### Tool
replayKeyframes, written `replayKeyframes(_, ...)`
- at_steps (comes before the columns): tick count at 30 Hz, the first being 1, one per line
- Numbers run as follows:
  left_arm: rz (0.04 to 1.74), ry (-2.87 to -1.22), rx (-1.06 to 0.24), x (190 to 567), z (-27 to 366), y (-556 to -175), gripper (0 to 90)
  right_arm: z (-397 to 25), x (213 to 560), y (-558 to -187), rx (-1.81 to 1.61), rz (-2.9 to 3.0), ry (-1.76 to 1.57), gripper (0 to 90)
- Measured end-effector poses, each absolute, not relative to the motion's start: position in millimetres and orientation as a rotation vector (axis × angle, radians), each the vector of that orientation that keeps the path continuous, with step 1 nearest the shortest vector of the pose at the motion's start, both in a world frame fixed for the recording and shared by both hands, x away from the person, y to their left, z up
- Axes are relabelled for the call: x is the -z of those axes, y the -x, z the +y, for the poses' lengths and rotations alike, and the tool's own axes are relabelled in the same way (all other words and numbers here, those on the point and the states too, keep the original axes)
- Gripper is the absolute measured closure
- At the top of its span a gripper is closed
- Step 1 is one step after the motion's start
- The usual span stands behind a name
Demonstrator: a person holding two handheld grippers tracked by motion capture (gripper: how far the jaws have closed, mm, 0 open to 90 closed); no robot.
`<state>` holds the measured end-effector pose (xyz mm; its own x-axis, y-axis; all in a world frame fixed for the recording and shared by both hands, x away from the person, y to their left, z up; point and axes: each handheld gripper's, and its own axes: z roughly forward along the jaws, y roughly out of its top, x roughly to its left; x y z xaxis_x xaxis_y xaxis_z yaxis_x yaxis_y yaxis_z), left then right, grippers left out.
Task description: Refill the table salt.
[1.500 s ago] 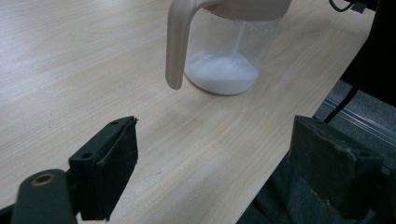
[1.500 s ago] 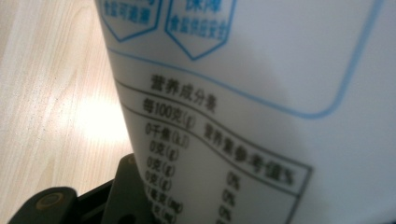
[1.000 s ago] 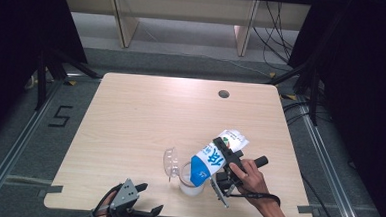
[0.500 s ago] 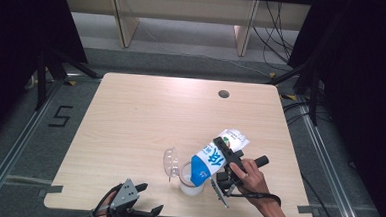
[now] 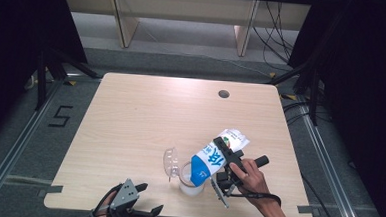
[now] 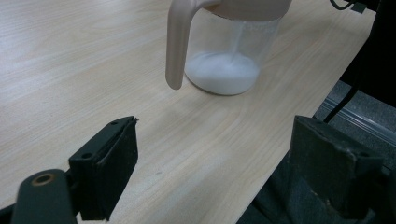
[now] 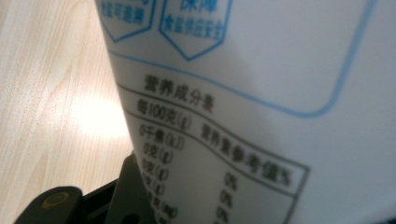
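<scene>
Right tongs (image 5: 224,162) clamped on tilted carton (image 5: 213,159) over jug (image 5: 189,181), left tongs (image 5: 143,201) wide open, empty

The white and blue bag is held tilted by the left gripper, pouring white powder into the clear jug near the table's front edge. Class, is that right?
Not quite: the right gripper holds the tilted white and blue bag, as the high view shows. The left gripper sits open at the table's front edge, holding nothing. The rest stands: white powder runs into the clear jug.

Near table (image 5: 130,120) front edge: my right gripper (image 5: 226,163) tilts carton (image 5: 210,162) over jug (image 5: 189,181). My left gripper (image 5: 138,206) sits front-left, apart.
</scene>
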<state>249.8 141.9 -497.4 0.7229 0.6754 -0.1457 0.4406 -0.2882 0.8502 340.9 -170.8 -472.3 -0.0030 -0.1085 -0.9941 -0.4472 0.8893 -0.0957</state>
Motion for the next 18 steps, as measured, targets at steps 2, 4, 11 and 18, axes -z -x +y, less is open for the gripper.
replayKeyframes(2,0.858,-1.933,-0.296,497.4,141.9,-249.7,15.4,-170.9,472.4,-340.9,-0.281,1.568,0.447,58.6)
replayKeyframes(4,0.861,-1.932,-0.295,497.4,141.9,-249.5,15.4,-170.8,472.3,-340.7,-0.278,1.566,0.448,58.7)
replayKeyframes(11,0.858,-1.934,-0.297,497.4,141.9,-249.7,15.4,-171.3,471.7,-340.8,-0.273,1.564,0.448,59.1)
replayKeyframes(18,0.858,-1.933,-0.297,497.4,142.0,-249.6,15.4,-170.6,471.9,-340.5,-0.276,1.561,0.45,59.6)
